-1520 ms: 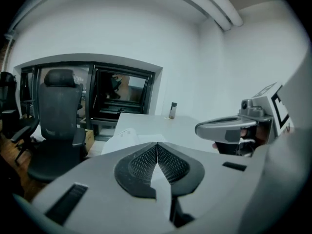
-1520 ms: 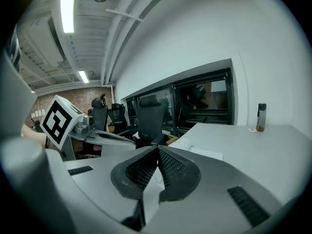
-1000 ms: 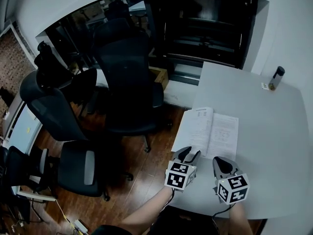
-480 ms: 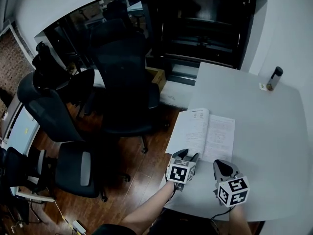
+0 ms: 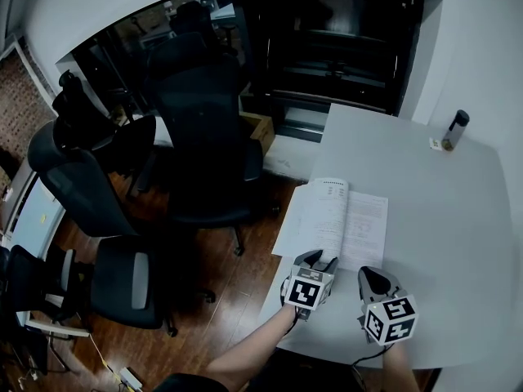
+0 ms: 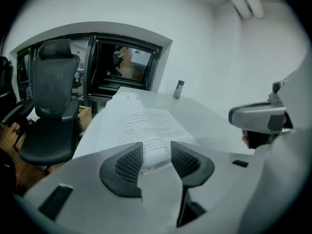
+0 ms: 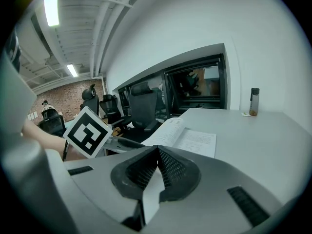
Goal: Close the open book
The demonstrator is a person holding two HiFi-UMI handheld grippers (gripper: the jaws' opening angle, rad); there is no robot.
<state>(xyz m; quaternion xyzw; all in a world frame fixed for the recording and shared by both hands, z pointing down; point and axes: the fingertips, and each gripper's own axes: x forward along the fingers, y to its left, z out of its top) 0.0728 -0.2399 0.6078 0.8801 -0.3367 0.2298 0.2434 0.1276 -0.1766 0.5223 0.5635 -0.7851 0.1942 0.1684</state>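
The open book [image 5: 335,219] lies flat on the white table [image 5: 441,219], its left page reaching past the table's left edge. My left gripper [image 5: 319,261] sits just short of the book's near edge, jaws open. In the left gripper view the book [image 6: 141,123] shows beyond the left gripper [image 6: 156,152], and its near corner sits in the gap without touching the pads. My right gripper [image 5: 369,276] hovers to the right of the left one, near the table's front. Seen from its own camera, the right gripper [image 7: 157,155] is shut on nothing, with the book [image 7: 183,133] ahead of it.
A dark bottle [image 5: 452,131] stands at the table's far right corner beside a small object. Several black office chairs [image 5: 208,113] crowd the wooden floor left of the table. A dark glass partition runs behind.
The left gripper's jaws have opened wider and it has drawn back from the book's near edge towards me. The right gripper has barely shifted.
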